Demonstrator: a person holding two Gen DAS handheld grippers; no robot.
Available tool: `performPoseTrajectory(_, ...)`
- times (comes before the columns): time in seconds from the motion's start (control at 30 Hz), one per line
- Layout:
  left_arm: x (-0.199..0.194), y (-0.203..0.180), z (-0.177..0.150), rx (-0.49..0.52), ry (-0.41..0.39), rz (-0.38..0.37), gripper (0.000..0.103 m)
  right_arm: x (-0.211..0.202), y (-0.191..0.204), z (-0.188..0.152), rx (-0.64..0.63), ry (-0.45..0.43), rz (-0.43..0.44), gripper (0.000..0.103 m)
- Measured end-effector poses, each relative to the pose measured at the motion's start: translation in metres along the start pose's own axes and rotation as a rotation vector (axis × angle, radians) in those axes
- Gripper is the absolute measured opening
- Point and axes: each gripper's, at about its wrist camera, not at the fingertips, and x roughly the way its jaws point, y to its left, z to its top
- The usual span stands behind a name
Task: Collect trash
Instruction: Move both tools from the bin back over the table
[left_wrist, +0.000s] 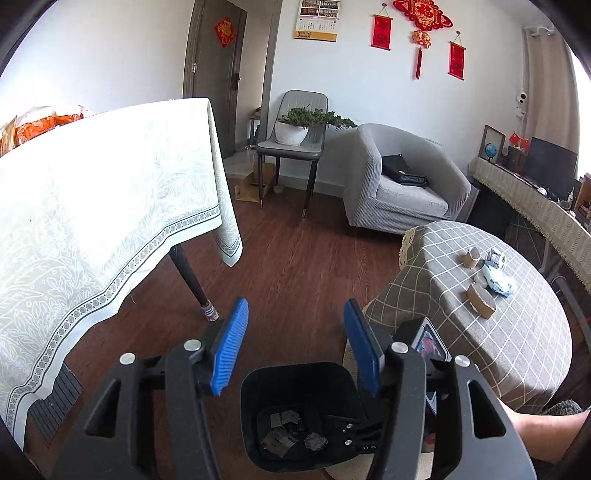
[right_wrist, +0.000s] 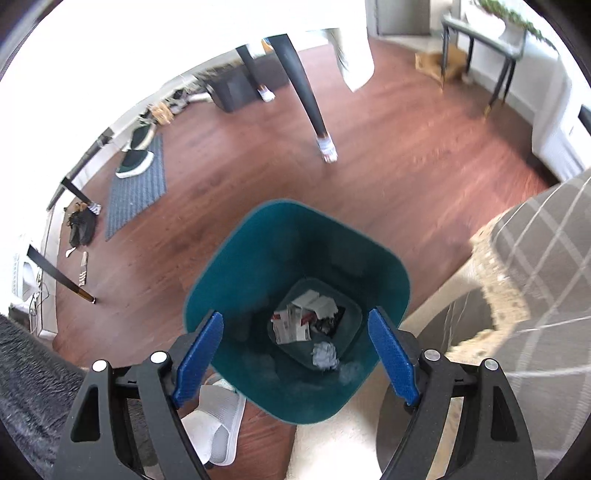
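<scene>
Teal waste bin (right_wrist: 295, 306) on the wood floor, holding torn paper (right_wrist: 295, 323) and a crumpled wad (right_wrist: 325, 355). Right hand-held gripper (right_wrist: 295, 354) above it, jaws wide, nothing between. Left hand-held gripper (left_wrist: 293, 347) likewise wide and empty. Checked-cloth desk (left_wrist: 517, 325) at right carries cardboard rolls (left_wrist: 480, 295) and a wrapper (left_wrist: 498, 280).

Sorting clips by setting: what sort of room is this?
Most likely a home living room: a grey armchair, a round table under a checked cloth, red wall decorations, and a waste bin on wood flooring.
</scene>
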Motion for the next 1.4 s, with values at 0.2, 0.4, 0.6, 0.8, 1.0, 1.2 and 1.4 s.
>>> performPoseTrajectory(0.2, -0.001, -0.013, 0.007, 0.000, -0.027, -0.010, 0.066, -0.047, 0.011, 0.001, -0.057, -0.084, 0.000, 0.069)
performPoseTrajectory(0.4, -0.006, -0.030, 0.017, 0.004, -0.076, -0.030, 0.070, -0.102, 0.014, -0.002, -0.093, -0.204, -0.050, 0.064)
performPoseTrajectory(0.6, -0.001, -0.058, 0.023, 0.019, -0.092, -0.056, 0.074, -0.152, -0.007, -0.014, -0.073, -0.291, -0.111, 0.064)
performPoseTrajectory(0.8, 0.007, -0.092, 0.024, 0.055, -0.099, -0.087, 0.080, -0.190, -0.036, -0.030, -0.023, -0.350, -0.175, 0.064)
performPoseTrajectory(1.0, 0.022, -0.127, 0.018, 0.091, -0.067, -0.114, 0.083, -0.221, -0.074, -0.050, 0.050, -0.395, -0.226, 0.064)
performPoseTrajectory(1.2, 0.039, -0.162, 0.010, 0.135, -0.023, -0.142, 0.087, -0.243, -0.115, -0.068, 0.136, -0.428, -0.270, 0.064)
performPoseTrajectory(1.4, 0.058, -0.196, 0.001, 0.174, 0.029, -0.156, 0.087, -0.259, -0.148, -0.084, 0.218, -0.455, -0.296, 0.065)
